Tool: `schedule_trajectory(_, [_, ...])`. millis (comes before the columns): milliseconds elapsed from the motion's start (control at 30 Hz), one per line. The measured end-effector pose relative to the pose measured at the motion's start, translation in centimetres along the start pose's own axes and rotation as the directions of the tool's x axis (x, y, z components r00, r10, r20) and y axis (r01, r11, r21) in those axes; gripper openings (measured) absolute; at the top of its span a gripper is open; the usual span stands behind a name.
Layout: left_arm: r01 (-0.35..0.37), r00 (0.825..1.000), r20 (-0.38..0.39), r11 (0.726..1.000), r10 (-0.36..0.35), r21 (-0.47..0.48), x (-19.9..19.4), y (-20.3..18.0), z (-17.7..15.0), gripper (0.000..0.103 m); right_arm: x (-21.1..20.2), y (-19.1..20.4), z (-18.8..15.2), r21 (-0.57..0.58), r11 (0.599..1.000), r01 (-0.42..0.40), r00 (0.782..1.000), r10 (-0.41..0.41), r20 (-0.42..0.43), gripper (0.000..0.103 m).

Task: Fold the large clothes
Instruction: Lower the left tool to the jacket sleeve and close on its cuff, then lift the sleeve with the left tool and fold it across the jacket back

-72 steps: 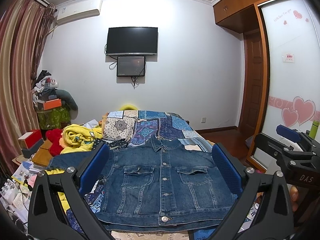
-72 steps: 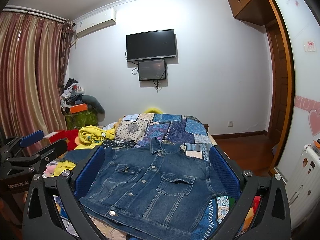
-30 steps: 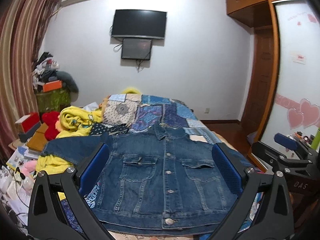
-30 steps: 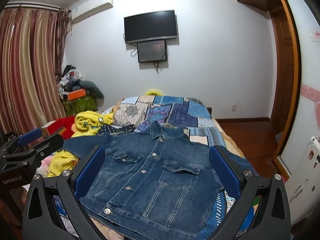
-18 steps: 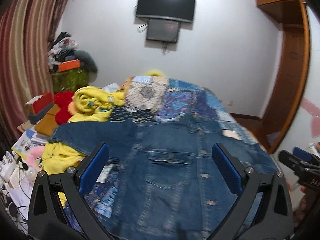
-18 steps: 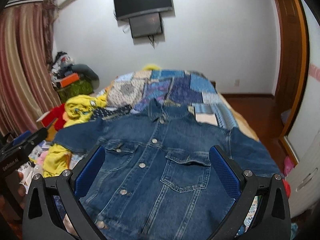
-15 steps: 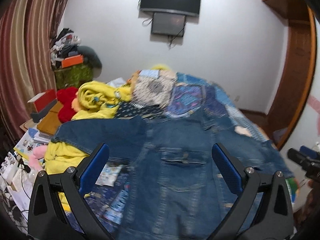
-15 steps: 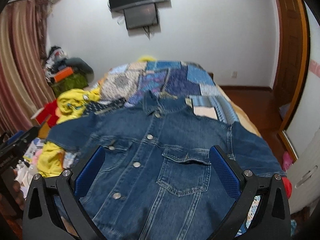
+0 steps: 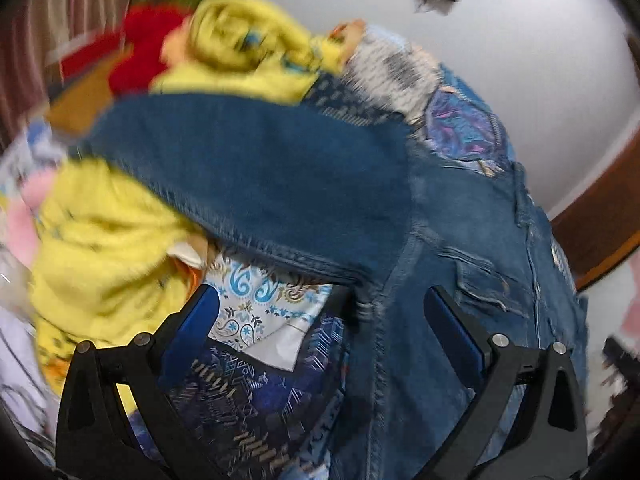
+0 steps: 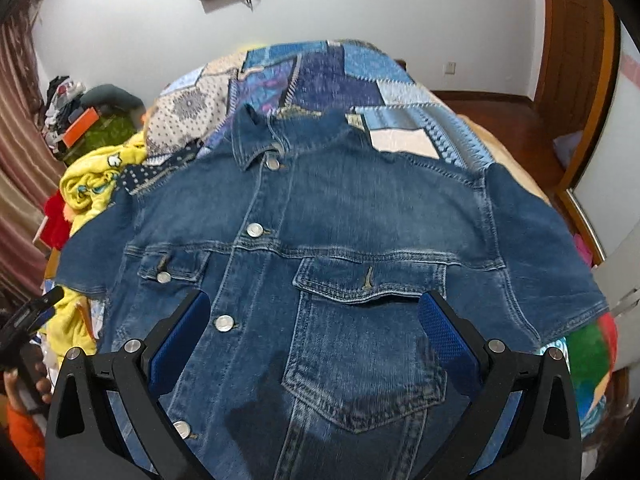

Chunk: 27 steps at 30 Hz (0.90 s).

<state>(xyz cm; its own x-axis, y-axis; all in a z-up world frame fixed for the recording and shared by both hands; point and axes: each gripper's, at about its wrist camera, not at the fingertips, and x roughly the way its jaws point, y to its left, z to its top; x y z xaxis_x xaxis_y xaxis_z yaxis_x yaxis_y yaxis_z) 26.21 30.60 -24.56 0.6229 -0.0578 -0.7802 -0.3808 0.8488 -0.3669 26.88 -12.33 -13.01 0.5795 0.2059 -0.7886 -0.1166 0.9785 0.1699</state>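
Note:
A blue denim jacket point(image 10: 344, 232) lies spread flat, front up and buttoned, on the patchwork bedspread point(image 10: 344, 76). My right gripper point(image 10: 314, 312) is open and empty, hovering low over the jacket's chest pocket point(image 10: 364, 344). In the left wrist view, which is blurred, my left gripper point(image 9: 322, 308) is open and empty above the jacket's underarm, where the left sleeve point(image 9: 256, 176) meets the body point(image 9: 480, 280). The sleeve stretches out to the left over the bedspread.
Yellow clothes point(image 9: 104, 240) and a red item point(image 9: 144, 44) are piled at the bed's left side. Curtains point(image 10: 16, 160) hang at the left. A wooden door point(image 10: 576, 52) and a sliding wardrobe panel point(image 10: 612, 184) stand at the right.
Both grippers have dropped and moved in close over the jacket. The left one has swung left toward the sleeve and underarm. Both stay open.

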Motion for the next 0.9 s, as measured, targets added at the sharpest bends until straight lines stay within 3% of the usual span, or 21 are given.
schedule_trajectory(133, [0.063,0.996,-0.06,0.991,-0.071,-0.119,3.4,2.9,1.0,0.089,1.2,-0.1,0.6,-0.019,0.999,0.028,1.0,-0.028,-0.01,0.103])
schedule_trajectory(233, [0.07,0.995,-0.057,0.975,-0.084,-0.209,5.3,4.8,1.7,0.083,1.7,0.0,0.8,-0.024,0.999,0.033,0.999,-0.034,-0.02,0.103])
schedule_trajectory(300, [0.061,0.997,-0.04,0.967,-0.073,-0.247,6.2,6.0,2.3,0.074,2.1,0.2,1.0,-0.024,0.999,0.029,0.999,-0.029,-0.025,0.103])
schedule_trajectory(367, [0.046,0.998,-0.03,0.964,-0.056,-0.262,7.0,6.8,3.0,0.056,2.3,0.3,1.1,-0.026,0.999,0.032,0.999,-0.033,-0.027,0.103])
schedule_trajectory(433, [0.005,0.999,-0.034,0.964,-0.015,-0.267,7.7,7.2,3.5,0.045,2.3,0.3,1.2,-0.027,0.999,0.038,0.999,-0.039,-0.026,0.103])
schedule_trajectory(567, [-0.051,0.999,-0.017,0.973,0.048,-0.226,7.3,6.3,3.9,0.027,2.2,0.3,1.2,-0.022,0.999,0.039,0.999,-0.039,-0.028,0.103])
schedule_trajectory(667, [-0.135,0.99,0.028,0.981,0.14,-0.139,5.8,4.4,4.4,0.013,1.8,0.2,1.4,-0.014,0.999,0.033,0.999,-0.034,-0.023,0.103])
schedule_trajectory(800, [-0.174,0.974,0.142,0.984,0.179,-0.043,2.5,1.7,6.0,0.009,1.0,0.0,1.4,-0.002,1.0,0.015,1.0,-0.015,-0.007,0.103])
schedule_trajectory(900, [-0.169,0.965,0.207,0.985,0.161,0.022,-0.1,-1.1,7.5,0.009,0.3,-0.1,1.4,0.0,1.0,0.004,1.0,-0.004,0.007,0.103])
